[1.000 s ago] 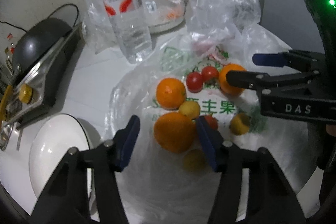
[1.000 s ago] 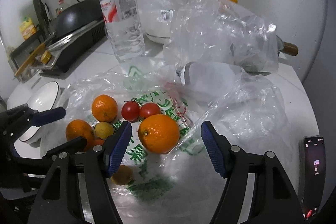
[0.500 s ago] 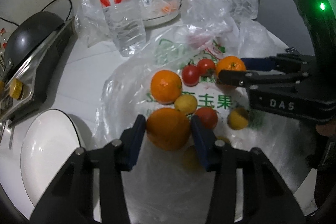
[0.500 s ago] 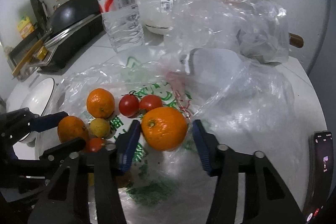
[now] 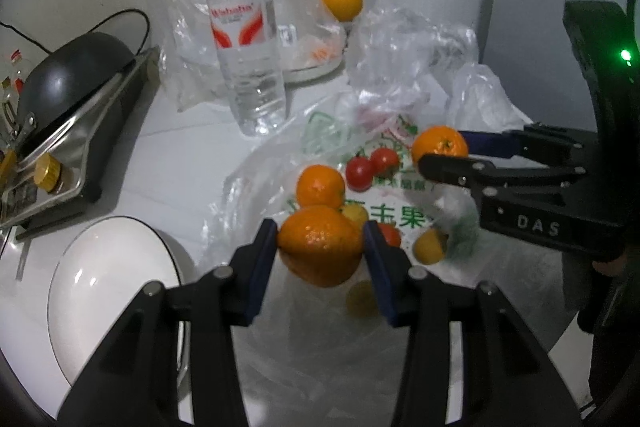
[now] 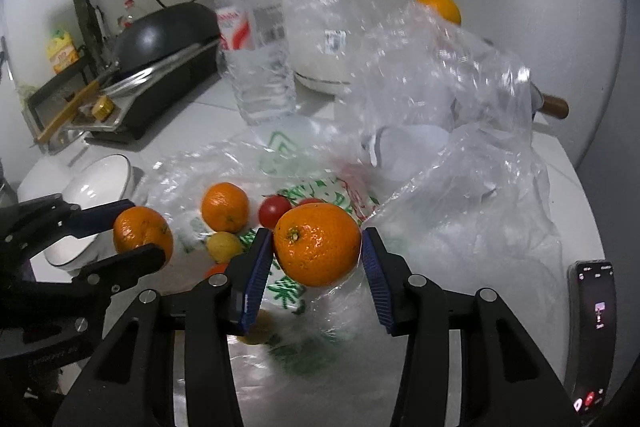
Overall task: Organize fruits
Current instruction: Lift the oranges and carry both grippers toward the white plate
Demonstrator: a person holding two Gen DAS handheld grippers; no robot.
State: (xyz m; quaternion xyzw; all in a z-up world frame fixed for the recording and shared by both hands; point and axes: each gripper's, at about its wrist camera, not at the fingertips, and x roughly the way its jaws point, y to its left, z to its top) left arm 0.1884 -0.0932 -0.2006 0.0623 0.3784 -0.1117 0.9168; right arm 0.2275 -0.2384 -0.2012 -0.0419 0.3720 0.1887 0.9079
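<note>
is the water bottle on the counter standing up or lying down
Upright. The water bottle stands on its base on the counter, white cap at the top, behind the printed plastic bag with the fruit.

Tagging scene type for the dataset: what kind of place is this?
Most likely a home kitchen counter: a black wok on a countertop burner, a white bowl, a water bottle, and oranges and tomatoes on plastic bags.

"DAS" on right claw (image 5: 440, 155); "Wahaha" on bottle (image 5: 248, 47)
</note>
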